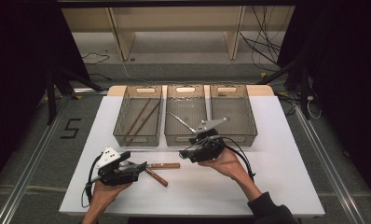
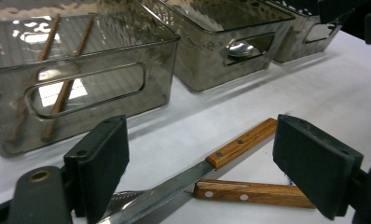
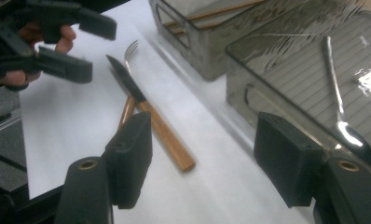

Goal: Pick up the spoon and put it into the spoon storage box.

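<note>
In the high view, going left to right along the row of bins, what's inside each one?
Left bin: chopsticks → middle bin: spoon → right bin: nothing seen inside.

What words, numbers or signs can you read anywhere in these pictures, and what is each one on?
"5": a dark numeral marked on the grey floor, left of the white table.
No lettering is legible on the three smoky clear plastic bins, the wooden-handled knife or either gripper.

Lab rig — dark curtains, floor cables
</note>
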Demonstrator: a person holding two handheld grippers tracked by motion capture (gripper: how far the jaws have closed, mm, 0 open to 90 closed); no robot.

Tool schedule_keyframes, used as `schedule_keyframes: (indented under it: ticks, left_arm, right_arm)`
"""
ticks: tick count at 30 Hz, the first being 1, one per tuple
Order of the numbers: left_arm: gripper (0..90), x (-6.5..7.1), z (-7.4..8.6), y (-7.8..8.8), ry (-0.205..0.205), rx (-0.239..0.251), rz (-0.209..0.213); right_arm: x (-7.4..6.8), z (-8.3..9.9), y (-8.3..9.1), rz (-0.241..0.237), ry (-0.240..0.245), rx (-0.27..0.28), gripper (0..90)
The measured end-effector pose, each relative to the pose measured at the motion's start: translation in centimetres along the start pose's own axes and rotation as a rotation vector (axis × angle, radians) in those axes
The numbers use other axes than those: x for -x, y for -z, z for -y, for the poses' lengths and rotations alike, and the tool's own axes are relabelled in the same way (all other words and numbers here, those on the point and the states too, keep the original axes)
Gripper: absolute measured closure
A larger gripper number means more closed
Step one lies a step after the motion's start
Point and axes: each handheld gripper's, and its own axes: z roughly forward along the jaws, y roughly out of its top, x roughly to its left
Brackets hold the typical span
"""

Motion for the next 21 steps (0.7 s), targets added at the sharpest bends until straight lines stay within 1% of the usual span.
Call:
schedule_keyframes:
  ticks: [2,4,6,10,12,15,16,19,21]
  left_arm:
    - [18.6,0.1,-0.3,-0.1,-0.020,-0.014,-0.001]
    - [18.6,0.1,-0.5,-0.2,-0.036,-0.038,0.007]
    - [18.6,0.1,-0.6,-0.5,-0.049,-0.065,0.013]
    - [19.2,0.2,-0.9,-1.1,-0.067,-0.109,0.035]
    - [19.3,0.3,-1.2,-1.4,-0.085,-0.128,0.035]
    - [19.5,0.3,-1.6,-1.8,-0.109,-0.164,0.055]
    - [19.6,0.3,-1.7,-2.0,-0.122,-0.185,0.064]
    - [19.8,0.3,-2.0,-2.5,-0.142,-0.216,0.072]
    - [19.9,0.3,-2.2,-2.8,-0.164,-0.236,0.069]
  right_arm:
    - [-0.3,0.5,0.1,-0.004,0.008,-0.001,37.1]
    - [-0.5,1.0,0.4,-0.006,0.008,0.000,36.9]
    - [-0.8,1.6,0.7,-0.009,0.011,0.013,36.7]
    - [-1.2,2.6,1.4,-0.007,0.003,0.034,36.2]
    - [-1.4,3.0,1.8,-0.007,-0.002,0.044,35.8]
    - [-1.6,3.8,2.4,-0.005,-0.003,0.056,35.3]
    - [-1.7,4.0,2.6,-0.005,-0.005,0.058,35.3]
    - [-1.9,5.1,3.2,-0.001,-0.011,0.067,35.1]
    - [-1.9,5.6,3.5,0.005,-0.014,0.073,35.0]
